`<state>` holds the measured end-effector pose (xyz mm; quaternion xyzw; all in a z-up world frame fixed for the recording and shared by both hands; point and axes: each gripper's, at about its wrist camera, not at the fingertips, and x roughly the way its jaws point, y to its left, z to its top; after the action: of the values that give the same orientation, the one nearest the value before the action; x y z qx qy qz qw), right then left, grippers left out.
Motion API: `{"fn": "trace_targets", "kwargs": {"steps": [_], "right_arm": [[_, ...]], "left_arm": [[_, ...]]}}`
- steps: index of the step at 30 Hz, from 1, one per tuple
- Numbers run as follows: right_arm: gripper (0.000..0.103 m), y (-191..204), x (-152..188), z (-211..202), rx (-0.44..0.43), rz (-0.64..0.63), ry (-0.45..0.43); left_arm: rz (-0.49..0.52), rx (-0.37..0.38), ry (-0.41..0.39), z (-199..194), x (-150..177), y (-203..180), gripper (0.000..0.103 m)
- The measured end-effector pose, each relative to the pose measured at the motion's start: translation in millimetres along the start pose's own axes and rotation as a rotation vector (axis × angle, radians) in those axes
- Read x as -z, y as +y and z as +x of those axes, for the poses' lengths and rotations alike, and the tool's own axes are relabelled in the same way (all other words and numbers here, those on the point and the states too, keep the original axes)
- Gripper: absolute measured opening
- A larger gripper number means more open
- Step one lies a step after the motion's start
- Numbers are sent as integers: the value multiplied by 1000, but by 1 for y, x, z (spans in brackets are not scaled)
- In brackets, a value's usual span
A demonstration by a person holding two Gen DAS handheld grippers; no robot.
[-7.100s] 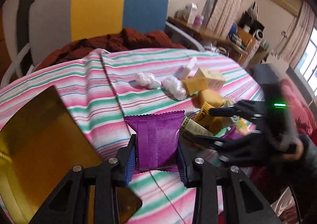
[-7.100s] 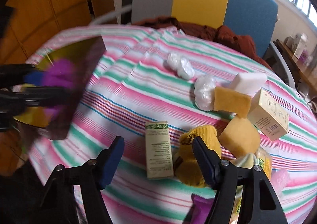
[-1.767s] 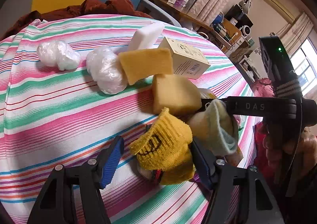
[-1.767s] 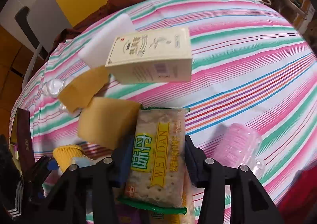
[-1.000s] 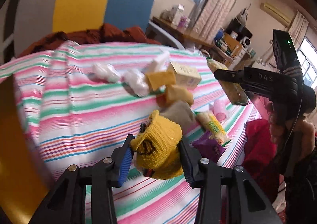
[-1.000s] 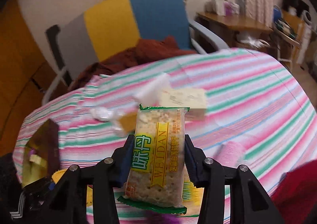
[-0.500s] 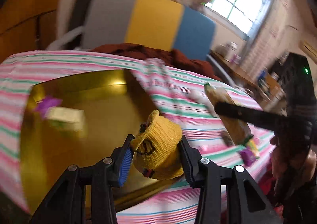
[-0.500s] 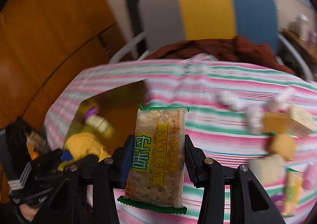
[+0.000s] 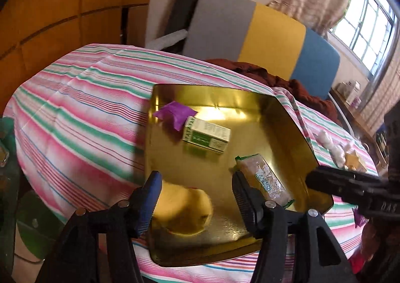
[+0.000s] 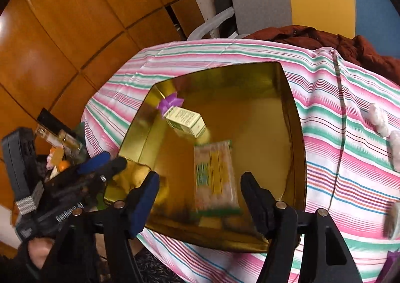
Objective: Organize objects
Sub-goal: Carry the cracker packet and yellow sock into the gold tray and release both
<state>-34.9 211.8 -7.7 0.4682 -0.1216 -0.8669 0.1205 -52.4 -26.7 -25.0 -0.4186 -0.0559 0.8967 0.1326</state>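
From the left wrist camera, my left gripper (image 9: 196, 190) hangs over the near corner of the gold tin (image 9: 287, 118) with its jaws spread wide and nothing between them. Below the gap a yellow knitted item (image 9: 183, 209) lies on the tin floor, blurred, so I can't say whether it has fully come to rest. Farther in, a purple packet (image 9: 175, 115) touches a green and white box (image 9: 207, 135) near the far left wall, and the cracker packet (image 9: 265, 180) lies toward the right side. Everything sits inside the tin, which I take as the collection place for the loose goods.

From the right wrist camera, my right gripper (image 10: 198, 193) is likewise wide and empty, poised above the tin's near wall. The cracker packet (image 10: 215, 175) lies lengthwise on the floor directly beyond the fingers, motion-smeared. White wrapped lumps (image 10: 380, 118) remain out on the striped tablecloth (image 10: 332, 158), well apart from the tin, so I judge more fetching is needed.
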Motion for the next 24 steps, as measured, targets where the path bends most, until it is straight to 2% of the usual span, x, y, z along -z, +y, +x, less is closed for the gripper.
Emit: {"fn": "trace_targets", "kwargs": {"steps": [7,9,13,24], "right_arm": [[76,12,9,-7,77,-46,-27],[81,16,10,-11,108,-64,-48],[82,18,13,-18,145,-78,-75],[92,2,19,-39,203,-36,-132]], "left_arm": [[5,7,-42,-16,-6,-9,59],[16,1,-54,-20,-6,-14,59],[42,-21,-69,-24,-7,-25,59],[116,-4,-67,-27,-1,-48,59]]}}
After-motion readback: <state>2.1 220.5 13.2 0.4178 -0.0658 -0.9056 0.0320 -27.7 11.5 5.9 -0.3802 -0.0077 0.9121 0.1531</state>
